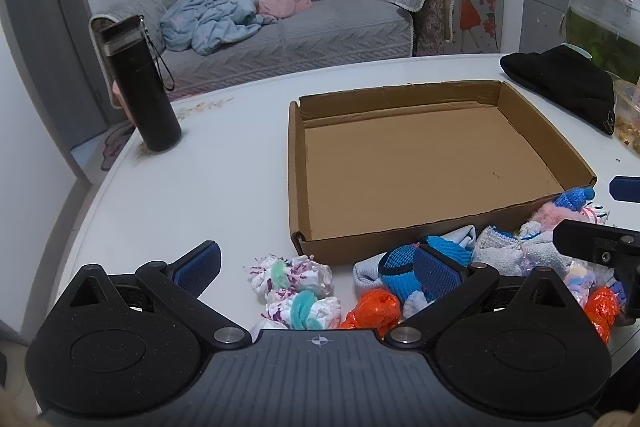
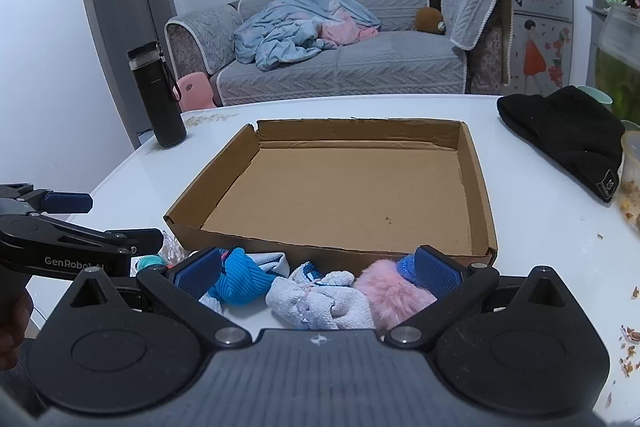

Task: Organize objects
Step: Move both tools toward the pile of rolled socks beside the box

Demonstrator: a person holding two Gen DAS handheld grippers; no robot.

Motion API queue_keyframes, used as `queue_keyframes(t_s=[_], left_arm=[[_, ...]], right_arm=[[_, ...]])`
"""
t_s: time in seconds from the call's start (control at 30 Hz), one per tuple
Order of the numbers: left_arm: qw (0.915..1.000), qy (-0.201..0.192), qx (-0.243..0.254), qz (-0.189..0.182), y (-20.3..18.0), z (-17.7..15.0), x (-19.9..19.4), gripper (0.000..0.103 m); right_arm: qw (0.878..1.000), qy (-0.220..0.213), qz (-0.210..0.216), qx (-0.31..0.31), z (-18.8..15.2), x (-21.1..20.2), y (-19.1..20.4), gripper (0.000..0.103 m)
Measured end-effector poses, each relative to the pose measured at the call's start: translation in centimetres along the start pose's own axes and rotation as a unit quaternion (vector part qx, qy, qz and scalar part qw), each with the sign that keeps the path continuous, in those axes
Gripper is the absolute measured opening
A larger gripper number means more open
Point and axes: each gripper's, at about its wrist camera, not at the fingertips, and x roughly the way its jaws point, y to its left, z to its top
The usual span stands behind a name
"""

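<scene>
A shallow empty cardboard tray (image 1: 400,243) (image 2: 320,255) lies on the white table. In front of it sits a pile of rolled socks. In the left wrist view, two white-purple-teal rolls (image 1: 294,275) lie between the fingers of my open left gripper (image 1: 316,267), with a blue sock (image 1: 400,267) and an orange roll (image 1: 374,311) to their right. In the right wrist view, my open right gripper (image 2: 318,273) hovers over a blue sock (image 2: 240,281), a white-grey sock (image 2: 320,301) and a fluffy pink sock (image 2: 390,291). Neither gripper holds anything.
A black flask (image 1: 140,87) (image 2: 158,97) stands at the table's left edge. A black knit hat (image 1: 568,83) (image 2: 568,135) lies at the right, beside a plastic container of snacks (image 2: 632,179) and a glass bowl (image 1: 604,19). A grey sofa is behind.
</scene>
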Motion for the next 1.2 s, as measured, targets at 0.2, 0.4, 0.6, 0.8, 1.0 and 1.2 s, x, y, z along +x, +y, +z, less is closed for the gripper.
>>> queue_keyframes(t_s=[0.2, 0.4, 0.6, 0.8, 1.0, 1.2], left_arm=[[1.0000, 0.003, -0.003, 0.000, 0.2, -0.3, -0.1, 0.102], [1.0000, 0.000, 0.000, -0.002, 0.1, -0.3, -0.5, 0.102], [1.0000, 0.005, -0.003, -0.001, 0.7, -0.6, -0.5, 0.102], [1.0000, 0.007, -0.001, 0.005, 1.8, -1.4, -1.1, 0.102], [0.9994, 0.011, 0.001, 0.034, 5.2, -4.4, -2.0, 0.102], [0.9986, 0.034, -0.007, 0.040, 7.3, -6.3, -1.5, 0.102]], right_arm=[[1.000, -0.002, -0.004, 0.004, -0.1, -0.1, -0.2, 0.103], [1.000, -0.004, -0.003, 0.001, -0.1, -0.4, -0.1, 0.103], [1.000, -0.004, -0.006, 0.007, -0.3, -0.5, -0.5, 0.103], [1.000, -0.006, -0.010, -0.003, -0.7, -1.3, -0.8, 0.103], [0.999, -0.025, -0.028, -0.020, -4.0, -4.2, -2.3, 0.103], [0.997, -0.015, -0.058, -0.051, -8.2, -5.1, -2.4, 0.103]])
